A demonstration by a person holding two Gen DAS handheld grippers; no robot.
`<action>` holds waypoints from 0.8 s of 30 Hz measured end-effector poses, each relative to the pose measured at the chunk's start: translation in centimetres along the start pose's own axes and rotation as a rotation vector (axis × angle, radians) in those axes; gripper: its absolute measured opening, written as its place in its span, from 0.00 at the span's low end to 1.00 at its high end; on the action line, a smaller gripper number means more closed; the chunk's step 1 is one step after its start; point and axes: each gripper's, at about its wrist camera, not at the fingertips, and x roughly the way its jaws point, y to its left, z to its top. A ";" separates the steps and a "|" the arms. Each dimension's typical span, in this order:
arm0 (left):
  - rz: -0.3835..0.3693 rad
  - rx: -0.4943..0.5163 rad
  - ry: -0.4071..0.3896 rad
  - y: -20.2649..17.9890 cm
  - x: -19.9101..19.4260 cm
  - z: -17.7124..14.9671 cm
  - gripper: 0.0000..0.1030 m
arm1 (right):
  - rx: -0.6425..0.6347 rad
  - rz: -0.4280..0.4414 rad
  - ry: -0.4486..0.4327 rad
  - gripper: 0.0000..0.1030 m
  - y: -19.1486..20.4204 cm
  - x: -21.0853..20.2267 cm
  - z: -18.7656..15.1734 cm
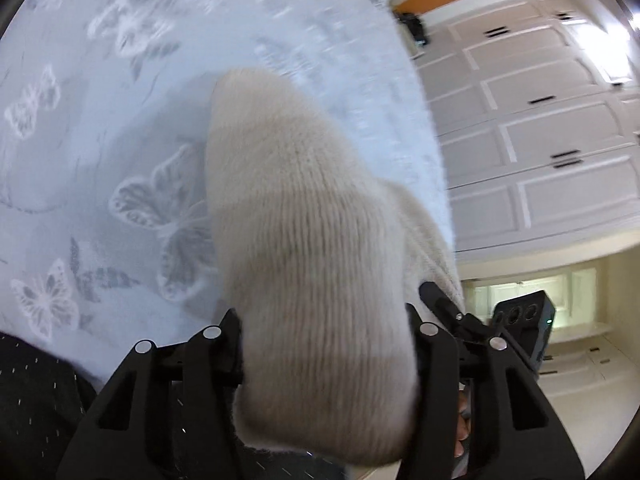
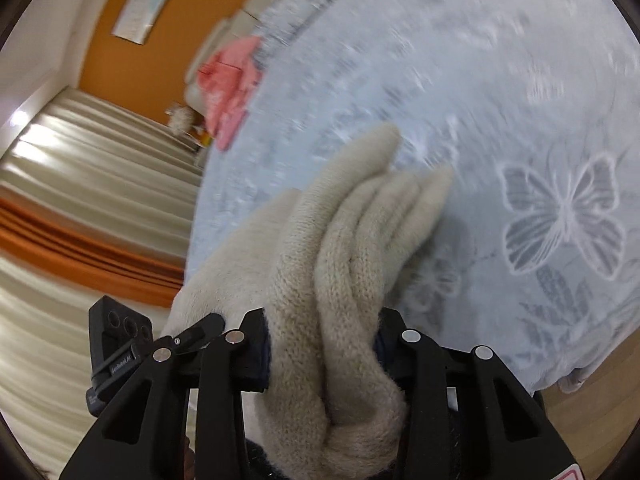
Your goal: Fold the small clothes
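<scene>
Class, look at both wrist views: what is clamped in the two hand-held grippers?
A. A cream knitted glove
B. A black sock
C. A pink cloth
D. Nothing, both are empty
A: the left hand-held gripper grips the cream knitted glove and the right hand-held gripper pinches it near its finger end, above the butterfly bedspread.

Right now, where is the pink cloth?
In the right wrist view, the pink cloth lies at the upper left, at the far edge of the pale blue butterfly-print bedspread, beyond the beige knitted glove.

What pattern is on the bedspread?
Pale blue-white bedspread with grey-white butterflies; clearest in the right wrist view.
</scene>
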 end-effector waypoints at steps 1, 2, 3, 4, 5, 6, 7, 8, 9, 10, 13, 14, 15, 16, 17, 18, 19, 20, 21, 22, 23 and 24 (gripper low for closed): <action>-0.026 0.016 -0.013 -1.0 -1.4 -0.1 0.47 | -0.019 0.009 -0.020 0.34 1.0 -1.2 -0.1; -0.045 0.032 -0.026 -1.9 -2.6 -0.3 0.47 | -0.038 0.021 -0.040 0.34 1.9 -2.5 -0.2; -0.060 0.054 -0.039 -2.7 -3.8 -0.5 0.47 | -0.061 0.039 -0.067 0.34 3.6 -4.1 -0.5; -0.075 0.094 -0.060 -4.0 -5.3 -0.9 0.47 | -0.080 0.051 -0.087 0.34 4.6 -5.3 -0.6; -0.085 0.126 -0.078 -5.1 -6.4 -1.3 0.47 | -0.102 0.061 -0.110 0.34 5.7 -6.5 -0.8; -0.095 0.158 -0.098 -6.1 -7.7 -1.6 0.47 | -0.141 0.073 -0.141 0.34 7.4 -8.1 -1.1; -0.108 0.196 -0.125 -7.3 -9.2 -2.1 0.47 | -0.174 0.085 -0.167 0.34 8.9 -9.4 -1.3; -0.120 0.222 -0.150 -8.4 -10.6 -2.3 0.47 | -0.197 0.095 -0.185 0.34 9.9 -10.3 -1.4; -0.132 0.243 -0.174 -9.3 -11.8 -2.5 0.48 | -0.237 0.111 -0.213 0.34 11.7 -11.5 -1.7; -0.146 0.266 -0.203 -10.0 -13.5 -2.7 0.48 | -0.262 0.123 -0.231 0.34 13.2 -12.2 -1.6; -0.181 0.339 -0.293 -11.9 -18.3 -3.3 0.48 | -0.356 0.178 -0.291 0.35 18.0 -14.4 -2.4; -0.191 0.362 -0.324 -12.4 -19.9 -3.7 0.48 | -0.397 0.201 -0.311 0.35 20.0 -15.1 -2.6; -0.200 0.383 -0.354 -12.6 -21.6 -3.8 0.48 | -0.431 0.220 -0.327 0.35 21.6 -15.7 -2.7; -0.206 0.409 -0.390 -13.0 -23.5 -3.9 0.48 | -0.455 0.235 -0.338 0.35 22.8 -16.0 -2.8; -0.207 0.434 -0.422 -13.4 -25.1 -4.0 0.48 | -0.495 0.263 -0.355 0.35 24.8 -16.6 -3.0; -0.210 0.457 -0.453 -13.7 -26.7 -4.1 0.48 | -0.520 0.282 -0.368 0.35 26.2 -17.0 -3.2; -0.211 0.490 -0.498 -14.1 -28.8 -4.3 0.48 | -0.545 0.302 -0.381 0.35 27.6 -17.3 -3.3; -0.212 0.515 -0.530 -14.3 -30.2 -4.7 0.48 | -0.569 0.324 -0.394 0.35 28.9 -17.6 -3.4; -0.213 0.537 -0.561 -14.4 -31.7 -4.8 0.48 | -0.603 0.349 -0.410 0.35 30.6 -17.9 -3.5; -0.211 0.565 -0.599 -14.6 -33.4 -4.9 0.48 | -0.624 0.367 -0.422 0.35 31.9 -18.1 -3.7; -0.211 0.585 -0.628 -14.8 -34.7 -5.0 0.49 | -0.645 0.387 -0.433 0.35 33.1 -18.2 -3.8; -0.211 0.602 -0.653 -14.8 -35.8 -5.2 0.49 | -0.660 0.401 -0.440 0.35 34.1 -18.1 -3.9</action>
